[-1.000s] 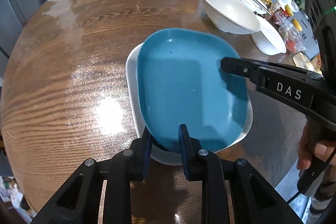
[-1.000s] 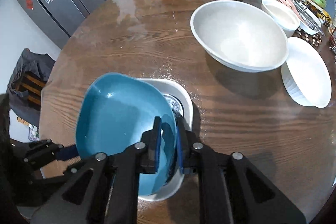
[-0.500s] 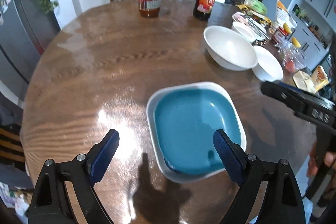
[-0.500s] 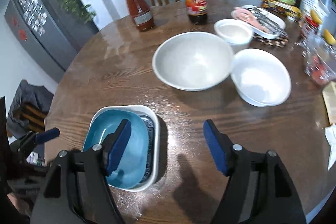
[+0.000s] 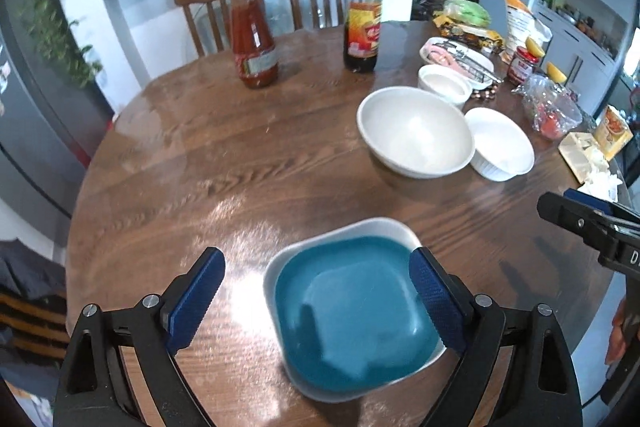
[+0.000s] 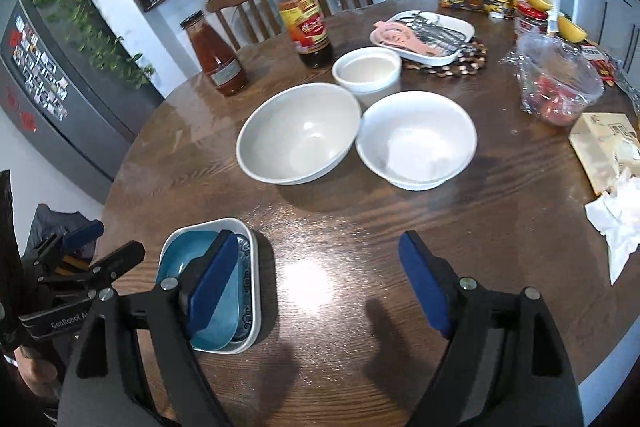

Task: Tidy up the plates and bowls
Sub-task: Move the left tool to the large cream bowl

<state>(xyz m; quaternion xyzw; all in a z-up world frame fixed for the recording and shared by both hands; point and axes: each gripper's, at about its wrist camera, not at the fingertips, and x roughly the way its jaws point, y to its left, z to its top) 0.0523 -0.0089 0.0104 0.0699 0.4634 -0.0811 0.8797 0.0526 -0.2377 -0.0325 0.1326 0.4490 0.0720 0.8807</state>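
A blue square plate (image 5: pixel 352 311) lies nested in a white square dish (image 5: pixel 360 227) on the round wooden table, near its front edge. My left gripper (image 5: pixel 314 267) hovers above it, jaws still opening wide, pads clear of the plate. My right gripper (image 6: pixel 318 243) hangs over bare wood to the right of the stack (image 6: pixel 176 259), jaws also opening, nothing between them. Farther back sit a large white bowl (image 6: pixel 298 133), a second white bowl (image 6: pixel 416 139) touching it, and a small white ramekin (image 6: pixel 366 69) behind them.
A red sauce jar (image 5: pixel 254 39) and a dark bottle (image 5: pixel 362 23) stand at the table's far side before two chairs. A utensil tray (image 6: pixel 424 35), a plastic tub (image 6: pixel 560 87), packets and crumpled tissue (image 6: pixel 616 219) crowd the right edge.
Both grippers let go of the blue plate, opened wide and drew up and back. The plate, tilted before, now lies flat in the white dish. The right gripper shifted rightward.
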